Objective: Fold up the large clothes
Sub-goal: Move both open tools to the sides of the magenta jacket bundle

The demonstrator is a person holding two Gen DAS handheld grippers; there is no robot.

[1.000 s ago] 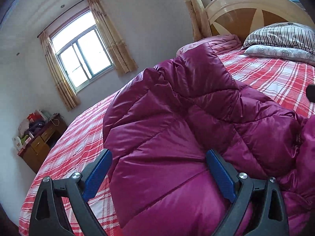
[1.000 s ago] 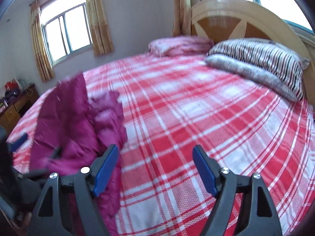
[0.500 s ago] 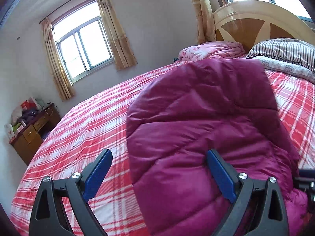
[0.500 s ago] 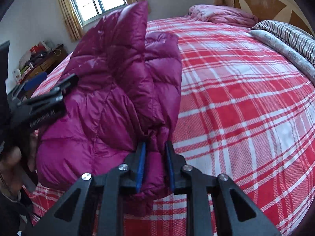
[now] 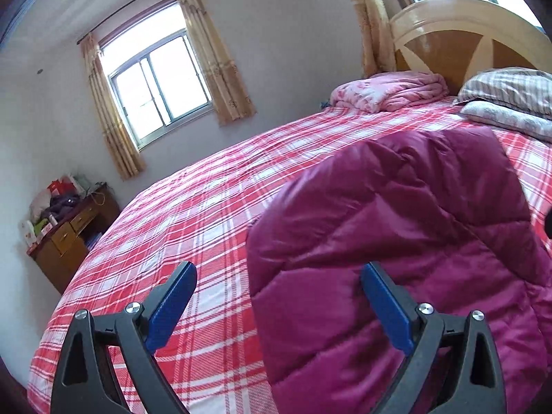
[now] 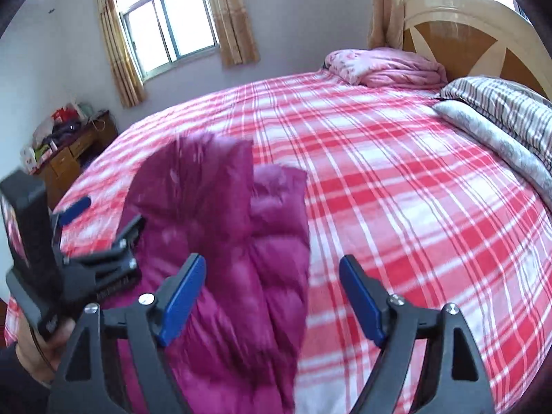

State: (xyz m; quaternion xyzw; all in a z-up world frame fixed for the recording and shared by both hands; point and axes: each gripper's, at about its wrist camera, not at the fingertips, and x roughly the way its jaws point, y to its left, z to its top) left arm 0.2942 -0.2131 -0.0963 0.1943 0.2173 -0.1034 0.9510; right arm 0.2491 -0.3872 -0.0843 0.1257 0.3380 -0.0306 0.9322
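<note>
A magenta quilted down jacket lies folded into a long strip on the red plaid bed. My left gripper is open and empty, hovering over the jacket's near left edge. In the right wrist view the jacket lies at the lower left. My right gripper is open and empty above its right edge. The left gripper shows at the far left, held by a hand.
Striped and grey pillows and a folded pink quilt lie by the wooden headboard. A cluttered wooden desk stands by the wall left of the bed, under a curtained window.
My right gripper was shut on the jacket's edge half a second ago and has let go; its jaws now stand wide open. The jacket has settled flat. The left gripper stayed open.
</note>
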